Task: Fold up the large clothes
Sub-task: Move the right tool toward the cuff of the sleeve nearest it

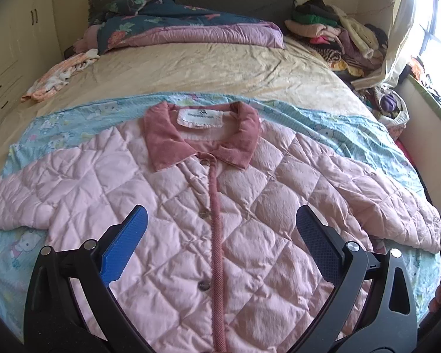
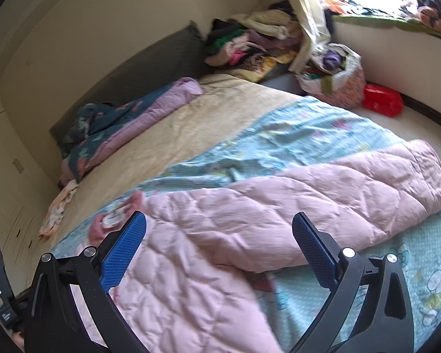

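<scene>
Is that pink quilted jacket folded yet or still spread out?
Spread out. The pink quilted jacket lies flat and buttoned on the blue sheet, its sleeve stretched sideways, unfolded.

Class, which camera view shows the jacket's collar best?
The left wrist view: the collar lies centred, whole and sharp, label visible. The right wrist view shows it only blurred, partly hidden behind a finger.

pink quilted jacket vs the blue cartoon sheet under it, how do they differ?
The pink quilted jacket is puffy with diamond stitching; the blue cartoon sheet is thin and printed. The jacket lies on top, buttoned with sleeves spread; the sheet lies beneath, across the bed. Both lie flat, untouched by either hand-held gripper.
</scene>
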`<state>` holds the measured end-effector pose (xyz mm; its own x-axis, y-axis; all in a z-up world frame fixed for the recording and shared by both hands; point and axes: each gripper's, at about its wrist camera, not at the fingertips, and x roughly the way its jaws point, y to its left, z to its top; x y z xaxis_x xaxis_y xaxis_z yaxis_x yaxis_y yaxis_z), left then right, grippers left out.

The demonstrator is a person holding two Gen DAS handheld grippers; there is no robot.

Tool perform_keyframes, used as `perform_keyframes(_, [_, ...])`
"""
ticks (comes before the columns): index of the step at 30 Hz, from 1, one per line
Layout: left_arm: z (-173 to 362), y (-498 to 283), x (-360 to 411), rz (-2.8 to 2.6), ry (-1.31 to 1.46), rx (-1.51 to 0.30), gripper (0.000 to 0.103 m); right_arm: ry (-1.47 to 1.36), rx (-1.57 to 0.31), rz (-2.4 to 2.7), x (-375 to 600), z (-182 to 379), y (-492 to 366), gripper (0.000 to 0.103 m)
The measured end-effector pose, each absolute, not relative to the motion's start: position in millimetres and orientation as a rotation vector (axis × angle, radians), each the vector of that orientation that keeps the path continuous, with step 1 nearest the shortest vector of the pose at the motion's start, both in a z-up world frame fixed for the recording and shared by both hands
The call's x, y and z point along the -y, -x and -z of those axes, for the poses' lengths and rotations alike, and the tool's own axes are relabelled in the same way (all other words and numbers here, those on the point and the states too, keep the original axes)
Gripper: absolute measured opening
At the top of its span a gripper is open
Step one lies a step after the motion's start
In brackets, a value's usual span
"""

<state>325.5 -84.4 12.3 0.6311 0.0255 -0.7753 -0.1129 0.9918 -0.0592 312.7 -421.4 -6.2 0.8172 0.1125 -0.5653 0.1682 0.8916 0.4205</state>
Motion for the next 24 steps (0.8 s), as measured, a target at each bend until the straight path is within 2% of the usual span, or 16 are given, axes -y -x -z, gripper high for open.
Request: perform_keyframes(24, [65.9, -375.9, 95.9, -0.088, 0.122, -1.010, 0.095, -0.851, -0.736, 0.420, 552.9, 108.9, -311.1, 0.099])
